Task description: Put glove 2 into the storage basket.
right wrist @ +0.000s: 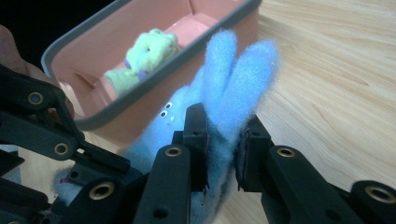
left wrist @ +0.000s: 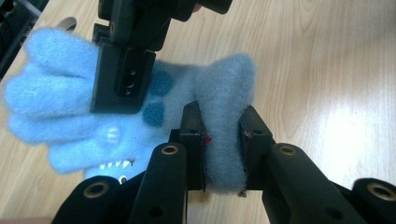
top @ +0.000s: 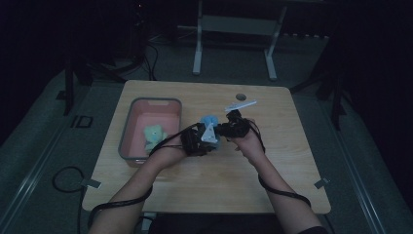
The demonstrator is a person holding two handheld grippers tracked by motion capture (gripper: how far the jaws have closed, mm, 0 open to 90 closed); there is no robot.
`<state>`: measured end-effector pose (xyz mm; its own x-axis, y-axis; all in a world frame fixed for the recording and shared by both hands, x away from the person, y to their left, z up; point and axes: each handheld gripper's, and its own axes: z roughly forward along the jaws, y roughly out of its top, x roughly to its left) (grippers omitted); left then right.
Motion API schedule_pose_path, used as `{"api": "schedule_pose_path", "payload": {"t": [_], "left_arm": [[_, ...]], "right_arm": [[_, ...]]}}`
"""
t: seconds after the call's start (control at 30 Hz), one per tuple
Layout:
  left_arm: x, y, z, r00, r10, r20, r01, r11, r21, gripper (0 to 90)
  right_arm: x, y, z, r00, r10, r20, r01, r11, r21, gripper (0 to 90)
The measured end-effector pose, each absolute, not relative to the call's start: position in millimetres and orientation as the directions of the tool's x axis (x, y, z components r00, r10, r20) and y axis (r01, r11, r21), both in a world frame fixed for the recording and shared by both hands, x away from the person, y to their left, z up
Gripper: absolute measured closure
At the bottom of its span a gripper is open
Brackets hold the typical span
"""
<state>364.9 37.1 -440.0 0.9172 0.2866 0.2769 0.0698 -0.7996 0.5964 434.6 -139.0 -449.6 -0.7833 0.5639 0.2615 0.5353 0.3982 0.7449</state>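
left gripper [left wrist: 223, 140]: pinching blue glove [left wrist: 140, 107] at cuff
right gripper [right wrist: 223, 144]: pinching its fingers
axis: glove stretching between both
pink bin [top: 134, 146]: lying left, nearer left hand

No readable text, label, brand or number on anything in view.
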Motion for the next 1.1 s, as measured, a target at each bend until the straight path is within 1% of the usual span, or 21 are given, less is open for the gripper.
{"api": "schedule_pose_path", "payload": {"t": [0.43, 0.7, 0.83, 1.1], "left_arm": [[362, 69, -426, 0.901, 0.315, 0.3, 0.089, -0.808, 0.583, 75.6], [360, 86, -426, 0.894, 0.33, 0.304, 0.103, -0.81, 0.577, 75.6], [360, 97, -426, 0.893, 0.344, 0.29, 0.128, -0.811, 0.571, 75.6], [359, 124, -428, 0.881, 0.371, 0.294, 0.16, -0.818, 0.553, 75.5]], "right_arm": [[440, -105, -439, -0.807, 0.527, 0.265, 0.512, 0.4, 0.76, 77.1], [440, -82, -436, -0.821, 0.511, 0.253, 0.493, 0.413, 0.766, 77.2], [441, -71, -437, -0.827, 0.501, 0.255, 0.49, 0.417, 0.766, 77.1], [444, -39, -439, -0.843, 0.472, 0.259, 0.476, 0.429, 0.767, 77.1]]}}
